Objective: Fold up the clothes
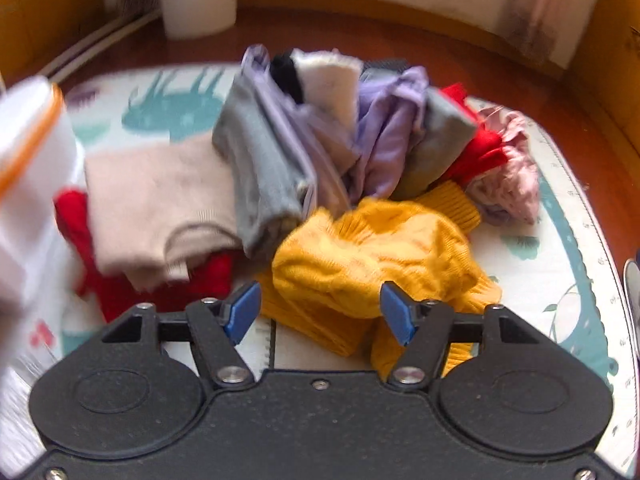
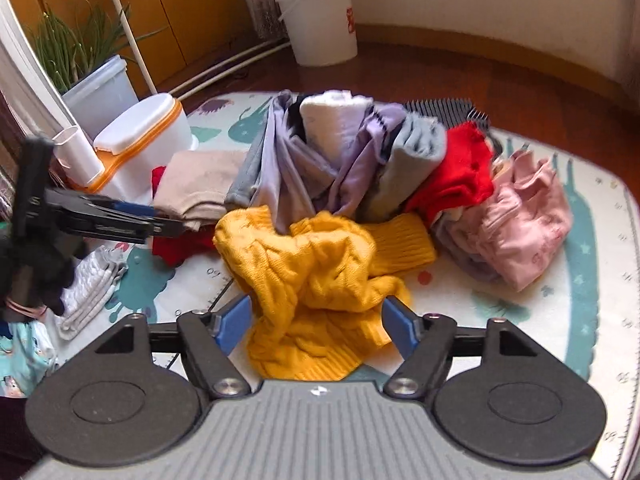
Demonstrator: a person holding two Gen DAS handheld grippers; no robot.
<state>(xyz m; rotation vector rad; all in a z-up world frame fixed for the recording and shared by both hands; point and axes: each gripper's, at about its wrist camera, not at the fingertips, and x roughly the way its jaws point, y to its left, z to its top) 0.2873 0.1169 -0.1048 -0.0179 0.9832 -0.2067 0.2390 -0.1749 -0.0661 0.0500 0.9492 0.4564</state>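
Observation:
A crumpled yellow knit sweater [image 1: 372, 252] lies on the play mat [image 1: 560, 248] in front of a pile of clothes [image 1: 320, 132]. My left gripper [image 1: 320, 312] is open and empty, just short of the sweater's near edge. In the right wrist view the yellow sweater [image 2: 320, 272] lies in front of my right gripper [image 2: 316, 324], which is open with its blue pads either side of the sweater's near folds. The left gripper [image 2: 160, 220] also shows there at the left, beside a folded beige sweater [image 2: 196, 188].
Folded beige [image 1: 160, 200] and red [image 1: 120, 288] garments lie at the left. A white box with orange trim [image 2: 140, 140], a planter [image 2: 96, 92] and a white bucket [image 2: 320, 16] stand beyond the mat. Pink clothes [image 2: 520, 224] lie at the right. A folded grey-white item [image 2: 88, 292] lies near left.

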